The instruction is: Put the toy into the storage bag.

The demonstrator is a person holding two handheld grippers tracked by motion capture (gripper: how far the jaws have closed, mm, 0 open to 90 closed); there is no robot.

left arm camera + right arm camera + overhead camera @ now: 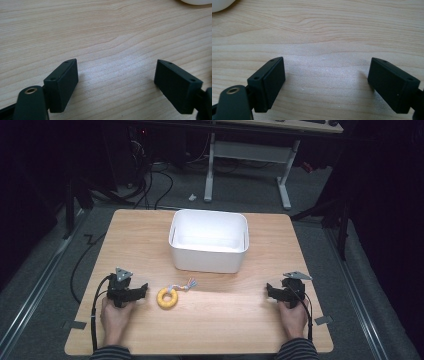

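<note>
The left hand-held gripper [142, 291] rests on the surface [225, 330] near its left edge, close to the front, jaws spread wide with nothing but bare wood grain between them. Just beside it, toward the middle of the surface, lies a yellow ring toy [167, 297]: a small doughnut-shaped ring, bright yellow with a paler inner rim, lying flat. A short tuft of multicoloured strings [186, 285] trails from it toward the far edge, with blue, grey and reddish strands fanning out. Ring and gripper are near each other but apart. The right hand-held gripper [270, 291] sits near the right edge, level with the left one, likewise released and empty, well apart from the ring. Beyond the ring, at the middle toward the far edge, stands a white rectangular plastic bin [207, 257].
</note>
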